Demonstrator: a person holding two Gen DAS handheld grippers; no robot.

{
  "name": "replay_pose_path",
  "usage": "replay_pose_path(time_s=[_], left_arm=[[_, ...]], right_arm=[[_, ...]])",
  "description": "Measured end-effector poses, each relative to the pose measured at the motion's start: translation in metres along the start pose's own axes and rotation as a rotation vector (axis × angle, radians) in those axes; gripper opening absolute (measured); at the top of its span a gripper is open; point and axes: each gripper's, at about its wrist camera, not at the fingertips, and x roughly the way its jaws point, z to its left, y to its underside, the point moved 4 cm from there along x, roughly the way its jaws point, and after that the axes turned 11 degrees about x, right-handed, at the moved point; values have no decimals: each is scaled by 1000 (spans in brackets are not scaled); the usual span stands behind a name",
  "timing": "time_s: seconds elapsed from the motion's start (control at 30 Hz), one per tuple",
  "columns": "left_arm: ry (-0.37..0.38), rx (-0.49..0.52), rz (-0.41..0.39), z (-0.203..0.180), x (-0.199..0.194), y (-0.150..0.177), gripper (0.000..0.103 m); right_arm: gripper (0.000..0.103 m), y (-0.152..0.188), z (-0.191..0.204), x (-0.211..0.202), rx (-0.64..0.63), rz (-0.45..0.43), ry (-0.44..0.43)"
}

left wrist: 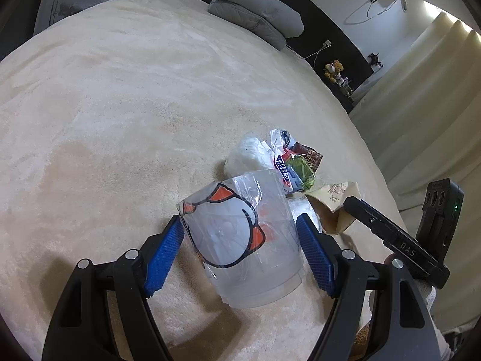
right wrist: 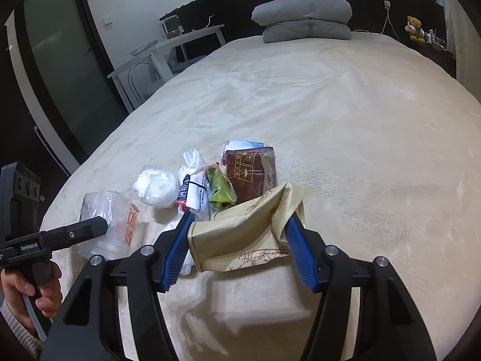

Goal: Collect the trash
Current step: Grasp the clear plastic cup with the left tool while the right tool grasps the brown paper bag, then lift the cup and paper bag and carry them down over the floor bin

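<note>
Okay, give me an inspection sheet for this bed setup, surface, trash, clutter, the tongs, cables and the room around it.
Surface: cream fuzzy blanket covering the bed.
Job's things: clear plastic cup with orange and black print; beige paper bag; white wad; printed white wrapper; green wrapper; brown packet, all in one pile near the bed's edge.
Clutter: folded grey bedding at the headboard.
Tongs: left tongs straddle the cup, contact unclear; right tongs pinch the paper bag.
Cables: white charger cable at the headboard.
Surroundings: teddy bear, white side table, dark door.
</note>
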Motion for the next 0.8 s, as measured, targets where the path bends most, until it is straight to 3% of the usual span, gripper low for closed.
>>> replay_pose_path(time_s=[0.8], left_arm=[[109,26,-140,-49,-64,29,75]], right_arm=[[61,53,-4,-111,28,-112,-34]])
